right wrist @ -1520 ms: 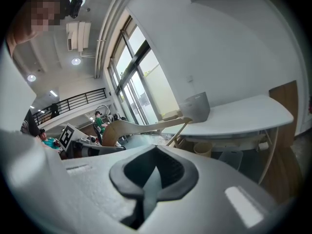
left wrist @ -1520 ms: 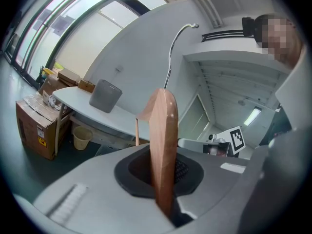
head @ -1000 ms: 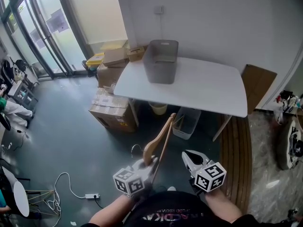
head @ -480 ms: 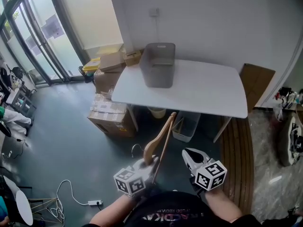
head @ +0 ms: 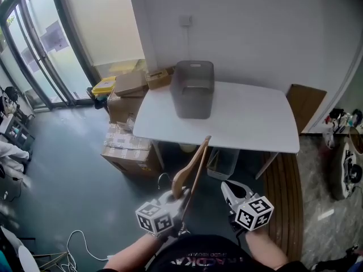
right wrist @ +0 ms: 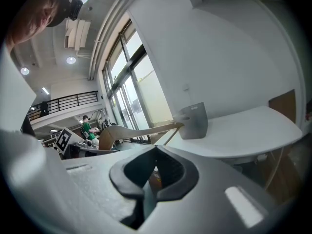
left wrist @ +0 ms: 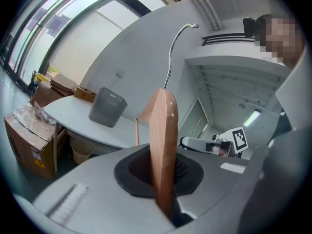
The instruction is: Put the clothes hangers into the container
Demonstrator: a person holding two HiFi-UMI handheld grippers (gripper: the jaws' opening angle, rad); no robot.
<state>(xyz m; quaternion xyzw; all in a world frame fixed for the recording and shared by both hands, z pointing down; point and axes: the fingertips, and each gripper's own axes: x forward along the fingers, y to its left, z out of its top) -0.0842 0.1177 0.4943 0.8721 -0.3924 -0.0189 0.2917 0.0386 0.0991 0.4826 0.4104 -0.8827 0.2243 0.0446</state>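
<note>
A wooden clothes hanger (head: pixel 193 164) points up and away from my left gripper (head: pixel 180 196), which is shut on its lower end. In the left gripper view the hanger (left wrist: pixel 163 140) stands edge-on between the jaws. The grey container (head: pixel 193 89) stands on the left part of the white table (head: pixel 255 118), well ahead of both grippers. My right gripper (head: pixel 228 186) hangs beside the left one, shut with nothing in it. From the right gripper view the hanger (right wrist: pixel 141 130) crosses in front of the container (right wrist: pixel 193 121).
Cardboard boxes (head: pixel 129 146) are stacked left of the table, with a yellow box (head: pixel 104 86) behind them. A small bin (head: pixel 222 160) sits under the table. A brown board (head: pixel 305 103) leans against the wall at right. Glass doors line the left side.
The head view has shifted, so the table and container sit slightly nearer and more centred. Both grippers and the hanger keep the same pose.
</note>
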